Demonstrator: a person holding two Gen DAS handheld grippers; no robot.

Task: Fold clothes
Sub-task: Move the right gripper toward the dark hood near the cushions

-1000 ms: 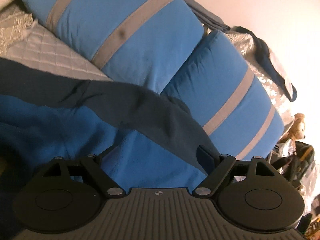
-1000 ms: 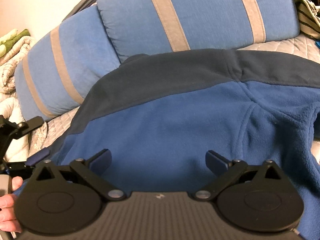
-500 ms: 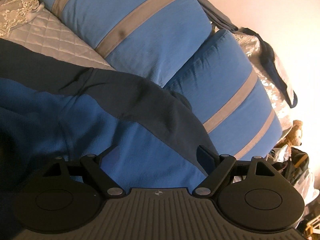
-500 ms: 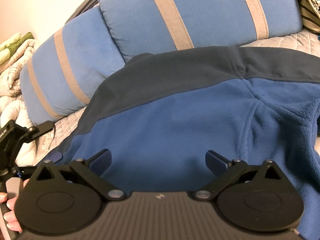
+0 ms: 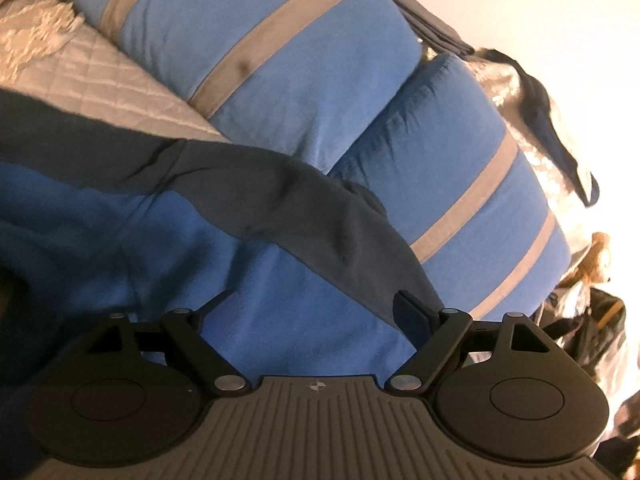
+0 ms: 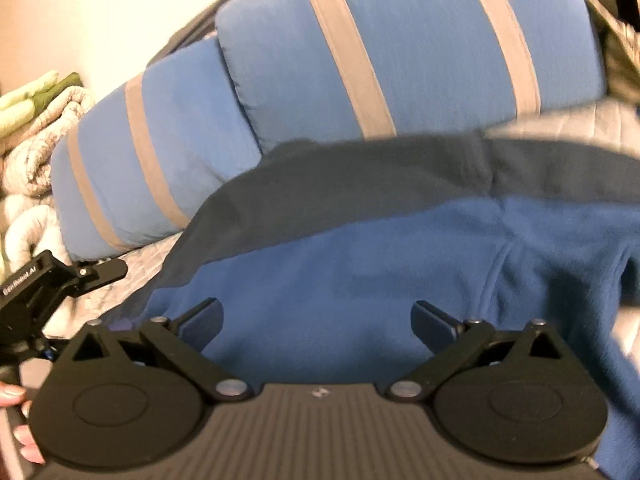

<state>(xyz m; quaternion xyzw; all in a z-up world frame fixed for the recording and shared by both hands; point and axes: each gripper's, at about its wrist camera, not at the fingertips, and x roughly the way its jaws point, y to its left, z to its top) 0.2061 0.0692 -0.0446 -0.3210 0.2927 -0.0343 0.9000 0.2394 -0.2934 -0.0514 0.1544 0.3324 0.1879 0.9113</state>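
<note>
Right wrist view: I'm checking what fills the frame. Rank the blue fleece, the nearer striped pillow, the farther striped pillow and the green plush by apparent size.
1. blue fleece, though nearness inflates it
2. nearer striped pillow
3. farther striped pillow
4. green plush, partly cut off at the edge

Fleece [image 5: 280, 312] blue, charcoal band; pillows [image 5: 280, 60] blue (grey stripes).

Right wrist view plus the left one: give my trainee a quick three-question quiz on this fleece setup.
1. True or false: the right gripper is clamped on the fleece jacket.
2. What lies behind the jacket? A) striped blue pillows B) a basket C) a chair
3. Which colour is the jacket's band nearest the pillows?

Key: 1 false, its fingers stand apart over the cloth; 2 A; 3 dark grey.
</note>
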